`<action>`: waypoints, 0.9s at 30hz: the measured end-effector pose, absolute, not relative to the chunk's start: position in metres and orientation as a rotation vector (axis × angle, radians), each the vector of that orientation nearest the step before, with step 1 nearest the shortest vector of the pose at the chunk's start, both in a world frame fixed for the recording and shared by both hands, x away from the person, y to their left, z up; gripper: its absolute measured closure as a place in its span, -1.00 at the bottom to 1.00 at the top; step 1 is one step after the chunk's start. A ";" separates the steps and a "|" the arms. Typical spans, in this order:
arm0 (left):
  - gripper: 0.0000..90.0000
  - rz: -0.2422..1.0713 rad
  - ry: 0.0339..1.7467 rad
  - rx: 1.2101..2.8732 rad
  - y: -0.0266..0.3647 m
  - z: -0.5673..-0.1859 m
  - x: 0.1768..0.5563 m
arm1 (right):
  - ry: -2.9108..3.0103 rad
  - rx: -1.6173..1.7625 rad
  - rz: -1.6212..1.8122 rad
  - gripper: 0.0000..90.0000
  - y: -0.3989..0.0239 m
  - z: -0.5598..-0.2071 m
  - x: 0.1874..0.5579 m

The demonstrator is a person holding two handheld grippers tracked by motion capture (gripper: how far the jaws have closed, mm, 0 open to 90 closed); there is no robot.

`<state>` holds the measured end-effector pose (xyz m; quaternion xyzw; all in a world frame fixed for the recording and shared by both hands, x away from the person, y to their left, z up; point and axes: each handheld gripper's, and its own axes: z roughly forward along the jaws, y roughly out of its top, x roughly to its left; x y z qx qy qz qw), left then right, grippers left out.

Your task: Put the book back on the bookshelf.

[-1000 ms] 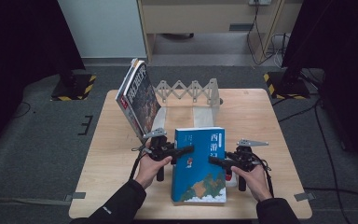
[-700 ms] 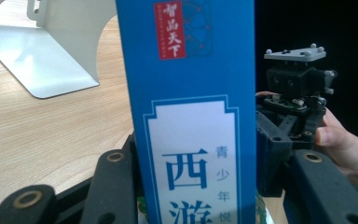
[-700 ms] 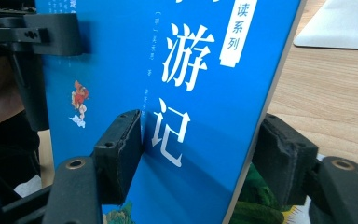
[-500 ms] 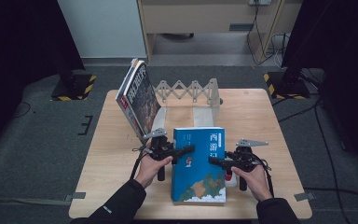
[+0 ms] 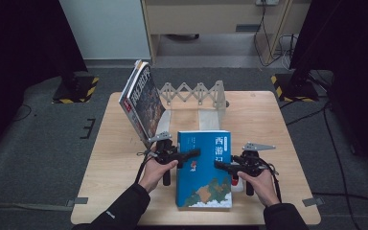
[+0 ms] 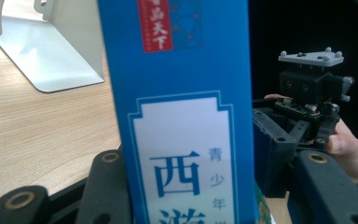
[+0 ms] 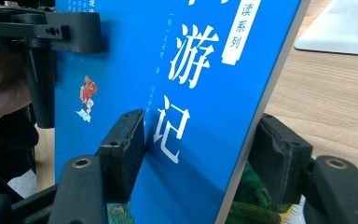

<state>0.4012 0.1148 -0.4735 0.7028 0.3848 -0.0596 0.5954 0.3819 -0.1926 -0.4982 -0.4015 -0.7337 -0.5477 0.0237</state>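
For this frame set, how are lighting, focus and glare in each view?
High view: dim, dark surroundings, table evenly lit, sharp enough. Left gripper view: blue book readable, its own jaws soft, background black. Right gripper view: cover lettering crisp, bright washed-out white bookend base at top right, near jaws blurred.

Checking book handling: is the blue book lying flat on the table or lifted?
Lifted. The blue book sits between both hand-held grippers; the right gripper view shows its cover tilted, edge clear above the table.

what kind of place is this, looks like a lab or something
Probably a lab or recording studio rather than a home: a small wooden table stands alone on grey carpet, black curtains hang at both sides, and yellow-black striped stand bases sit on the floor beside it.
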 end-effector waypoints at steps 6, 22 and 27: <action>0.08 -0.179 0.899 1.626 0.114 -0.476 0.404 | -2.284 -1.231 -1.694 -0.14 -0.192 -0.498 0.382; 0.22 -0.186 0.880 1.656 0.107 -0.479 0.401 | -2.289 -1.184 -1.707 -0.14 -0.189 -0.495 0.381; 0.24 -0.198 0.897 1.650 0.106 -0.479 0.401 | -2.291 -1.186 -1.704 -0.13 -0.189 -0.495 0.381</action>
